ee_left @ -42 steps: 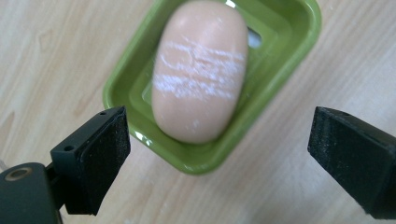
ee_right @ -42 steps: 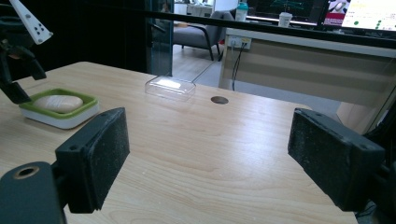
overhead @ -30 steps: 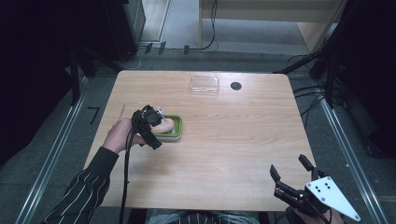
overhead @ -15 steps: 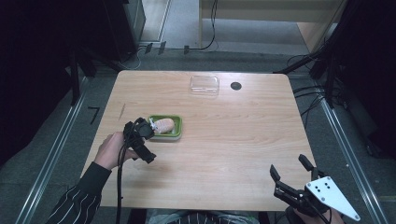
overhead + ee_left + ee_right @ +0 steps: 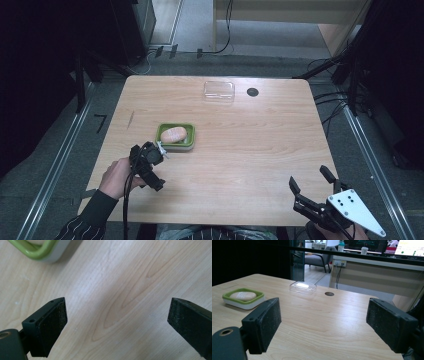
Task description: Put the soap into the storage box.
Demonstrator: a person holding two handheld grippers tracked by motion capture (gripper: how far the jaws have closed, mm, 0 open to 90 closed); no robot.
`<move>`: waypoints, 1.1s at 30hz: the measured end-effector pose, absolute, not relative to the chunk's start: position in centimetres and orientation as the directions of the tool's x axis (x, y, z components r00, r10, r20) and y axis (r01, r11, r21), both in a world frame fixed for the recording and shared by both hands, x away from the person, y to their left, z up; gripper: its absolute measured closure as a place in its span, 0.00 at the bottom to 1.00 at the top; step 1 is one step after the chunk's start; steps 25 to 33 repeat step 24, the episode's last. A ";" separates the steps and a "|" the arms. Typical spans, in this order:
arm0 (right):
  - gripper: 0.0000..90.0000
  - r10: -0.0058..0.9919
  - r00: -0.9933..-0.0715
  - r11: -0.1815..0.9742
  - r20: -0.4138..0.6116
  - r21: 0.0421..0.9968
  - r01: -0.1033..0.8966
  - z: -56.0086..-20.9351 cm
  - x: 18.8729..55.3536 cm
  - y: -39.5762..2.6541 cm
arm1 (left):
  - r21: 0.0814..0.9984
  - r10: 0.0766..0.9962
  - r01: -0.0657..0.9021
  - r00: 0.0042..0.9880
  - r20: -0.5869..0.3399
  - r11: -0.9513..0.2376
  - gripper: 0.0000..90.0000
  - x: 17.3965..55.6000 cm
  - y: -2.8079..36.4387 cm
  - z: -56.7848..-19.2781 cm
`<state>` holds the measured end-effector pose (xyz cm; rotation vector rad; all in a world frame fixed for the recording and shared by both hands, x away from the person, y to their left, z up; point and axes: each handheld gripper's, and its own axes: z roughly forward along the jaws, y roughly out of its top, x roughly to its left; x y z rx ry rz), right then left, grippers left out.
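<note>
soap bar (image 5: 173,134) sits in the green dish (image 5: 189,143) left of the table (image 5: 260,150) middle, long axis running pretty much left-right across the table, lying flat. left gripper (image 5: 150,159) is just below-left of the dish, jaws wide apart with only bare wood between them. right gripper (image 5: 312,192) hangs at the near right corner, jaws wide too

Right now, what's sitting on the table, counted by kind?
Soap dish: 1
Soap bar: 1
Clear plastic lid: 1
Total: 3
</note>
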<state>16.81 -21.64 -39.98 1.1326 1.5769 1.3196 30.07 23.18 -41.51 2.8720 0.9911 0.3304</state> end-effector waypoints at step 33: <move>0.15 0.952 -0.307 0.066 -0.018 0.987 0.146 -40.0 16.9 -21.7 | 0.130 0.628 0.615 0.766 0.138 -0.778 0.02 27.7 25.0 -43.3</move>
